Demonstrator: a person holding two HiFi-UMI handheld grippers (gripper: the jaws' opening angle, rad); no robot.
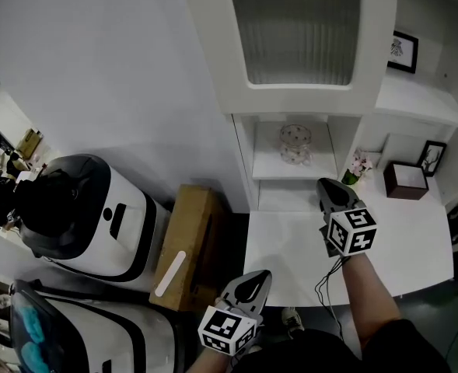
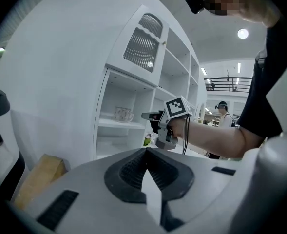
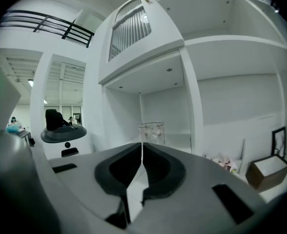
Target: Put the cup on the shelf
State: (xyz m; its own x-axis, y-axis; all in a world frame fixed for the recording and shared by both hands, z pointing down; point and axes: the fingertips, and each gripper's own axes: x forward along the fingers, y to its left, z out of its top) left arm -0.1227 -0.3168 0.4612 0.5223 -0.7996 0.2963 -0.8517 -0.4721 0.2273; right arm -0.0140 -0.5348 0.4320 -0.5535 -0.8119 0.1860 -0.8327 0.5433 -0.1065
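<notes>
Here, the cup stands on the shelf while both grippers are empty.

Nearest, at 6 o'clock in the head view, the left gripper [image 1: 255, 280] hangs by the front edge of the white countertop [image 1: 291, 247], its jaws pressed together on nothing. Beyond it, over the counter, the right gripper [image 1: 330, 186] has its jaws likewise together and bare. Farther on, at 11 o'clock from its tips, the clear glass cup with a small floral print [image 1: 295, 144] sits upright on the white cabinet shelf [image 1: 269, 167], apart from both grippers. Pink flowers [image 1: 358, 164] and a brown square box [image 1: 405, 180] lie between 3 and 4 o'clock of it.
</notes>
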